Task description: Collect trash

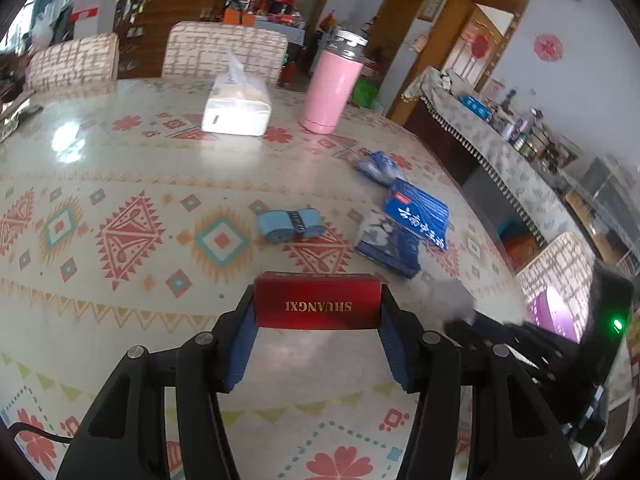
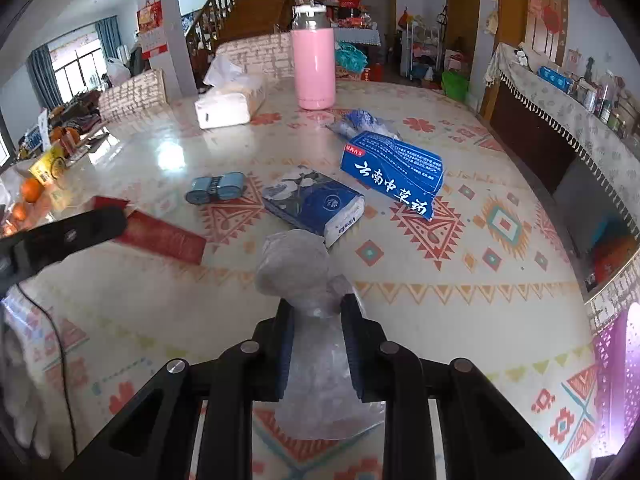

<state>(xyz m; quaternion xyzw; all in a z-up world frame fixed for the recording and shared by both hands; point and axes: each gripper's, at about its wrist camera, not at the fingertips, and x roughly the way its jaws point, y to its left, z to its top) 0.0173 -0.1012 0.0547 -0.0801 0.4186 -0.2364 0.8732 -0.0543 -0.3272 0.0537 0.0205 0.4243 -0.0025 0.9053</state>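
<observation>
My left gripper is shut on a red box printed SHUANGXI, held across its width just above the patterned table. In the right wrist view the same red box shows at the left behind a black finger. My right gripper is shut on a crumpled clear plastic bag, which bulges ahead of the pads and hangs below them. Further out lie a blue tissue pack, a torn blue medicine box, a crumpled blue wrapper and a light blue roll.
A pink tumbler and a white tissue pack stand at the far side. Oranges and clutter lie at the left edge. Covered chairs line the far edge, and a sideboard runs along the right.
</observation>
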